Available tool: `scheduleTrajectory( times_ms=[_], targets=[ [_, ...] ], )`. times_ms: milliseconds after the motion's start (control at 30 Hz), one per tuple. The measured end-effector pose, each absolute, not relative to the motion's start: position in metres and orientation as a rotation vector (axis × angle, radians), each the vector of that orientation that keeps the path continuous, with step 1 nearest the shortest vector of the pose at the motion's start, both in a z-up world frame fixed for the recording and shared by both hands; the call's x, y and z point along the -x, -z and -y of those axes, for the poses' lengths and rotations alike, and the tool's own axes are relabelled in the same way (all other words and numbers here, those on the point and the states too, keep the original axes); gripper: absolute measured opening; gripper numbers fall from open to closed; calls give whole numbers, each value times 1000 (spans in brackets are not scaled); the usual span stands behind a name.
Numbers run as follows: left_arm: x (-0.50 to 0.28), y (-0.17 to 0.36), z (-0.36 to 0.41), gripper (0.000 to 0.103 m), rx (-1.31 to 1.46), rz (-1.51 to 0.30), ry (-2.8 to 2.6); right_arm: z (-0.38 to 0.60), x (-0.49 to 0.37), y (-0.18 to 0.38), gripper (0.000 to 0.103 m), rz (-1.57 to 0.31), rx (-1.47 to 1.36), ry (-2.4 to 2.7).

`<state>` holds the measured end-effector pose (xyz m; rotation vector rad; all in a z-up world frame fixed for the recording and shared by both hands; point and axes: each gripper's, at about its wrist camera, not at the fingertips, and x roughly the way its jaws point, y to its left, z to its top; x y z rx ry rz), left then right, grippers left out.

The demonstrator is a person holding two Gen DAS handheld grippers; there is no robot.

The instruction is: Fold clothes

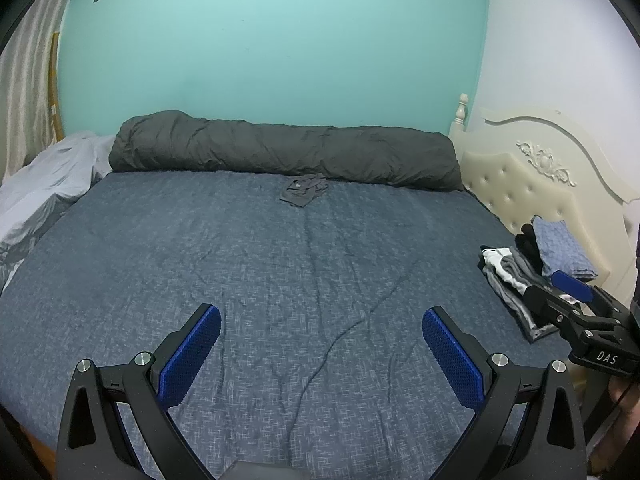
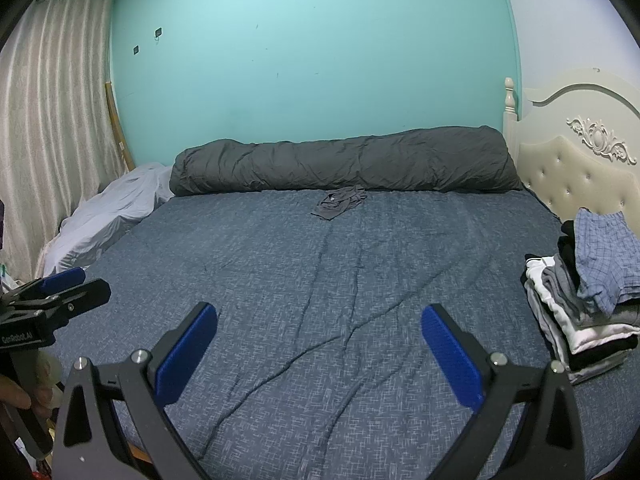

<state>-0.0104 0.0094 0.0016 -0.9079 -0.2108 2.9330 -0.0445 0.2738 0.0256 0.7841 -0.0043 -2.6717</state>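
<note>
A small crumpled grey garment (image 1: 303, 191) (image 2: 338, 202) lies far off on the blue bedspread (image 1: 280, 272) (image 2: 320, 280), just in front of the rolled dark grey duvet. A stack of folded clothes (image 1: 528, 268) (image 2: 588, 300), topped by a blue checked piece, sits at the bed's right edge by the headboard. My left gripper (image 1: 321, 326) hovers open over the near part of the bed, nothing between its blue pads. My right gripper (image 2: 319, 326) is open too and holds nothing; it also shows at the right edge of the left wrist view, beside the stack.
A rolled dark grey duvet (image 1: 280, 152) (image 2: 344, 164) lies along the far side against the teal wall. A cream padded headboard (image 1: 532, 184) (image 2: 576, 164) stands on the right. Pale bedding (image 1: 48, 184) (image 2: 112, 216) is heaped at the left, with curtains (image 2: 56, 120) behind.
</note>
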Motion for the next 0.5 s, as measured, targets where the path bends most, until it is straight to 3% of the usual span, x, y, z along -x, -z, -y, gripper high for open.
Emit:
scheduleTrajectory(
  times_ms=[500],
  targets=[
    [13,3,-13,103,918,220,-2916,-274,49,-20,103,2,-798,2672]
  ],
)
